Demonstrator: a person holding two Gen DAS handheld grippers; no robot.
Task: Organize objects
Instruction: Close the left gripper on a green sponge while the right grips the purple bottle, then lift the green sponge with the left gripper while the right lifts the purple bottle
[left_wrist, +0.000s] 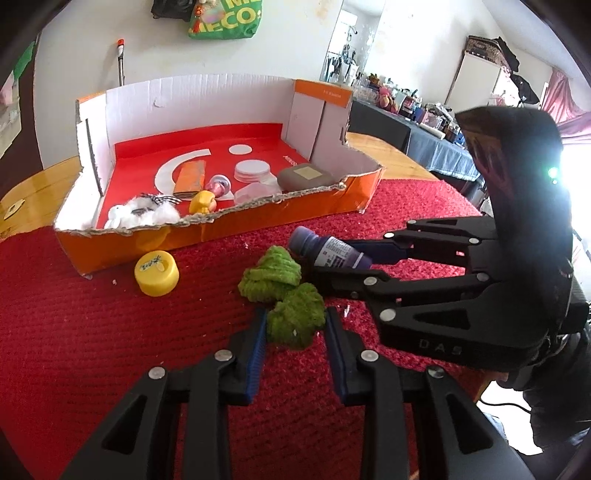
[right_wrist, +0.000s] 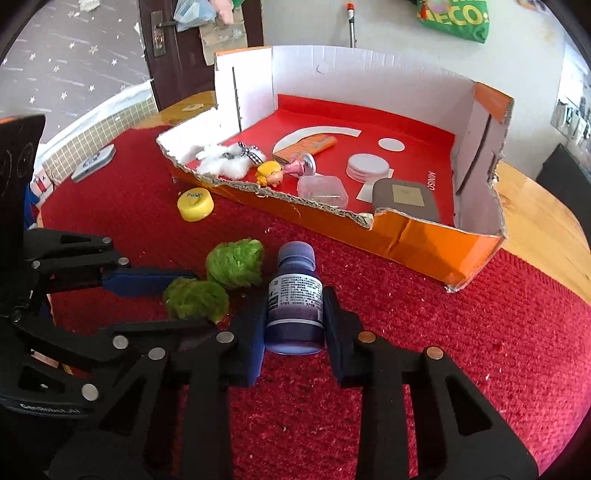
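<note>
Cardboard formed the biggest item: an open orange box (right_wrist: 413, 236) with white inner walls, a red floor and a torn, ragged front edge, which sat on a red textured cloth (right_wrist: 461, 350) covering a wooden table (right_wrist: 539, 218). Inside it lay a white fluffy toy (right_wrist: 225, 160), a grey-brown flat case (right_wrist: 406, 199), a stack of white discs (right_wrist: 367, 166), a clear plastic container (right_wrist: 323, 190), an orange packet (right_wrist: 310, 146), a small yellow-haired figurine (right_wrist: 271, 173) and a pink-and-silver trinket (right_wrist: 304, 165).

On the cloth in front of the box, the right gripper (right_wrist: 294, 310) pinched a dark purple bottle (right_wrist: 295, 299) across its body; the bottle had a purple screw cap pointing toward the box and a white label of fine print, and it lay low over the cloth, though whether it touched the cloth could not be told. Just to its left sat two green fuzzy clumps (right_wrist: 234, 262), one behind the other. The left gripper (left_wrist: 295, 325) straddled the nearer clump (left_wrist: 295, 319), its blue-padded fingers (left_wrist: 256, 347) close on both sides; whether the pads actually pressed it could not be told.

A yellow cap (left_wrist: 157, 272) with scribbled marking rested flat on the cloth beside the box's front wall, well apart from both grippers. A small grey device (right_wrist: 94, 162) lay at the cloth's far left edge.
</note>
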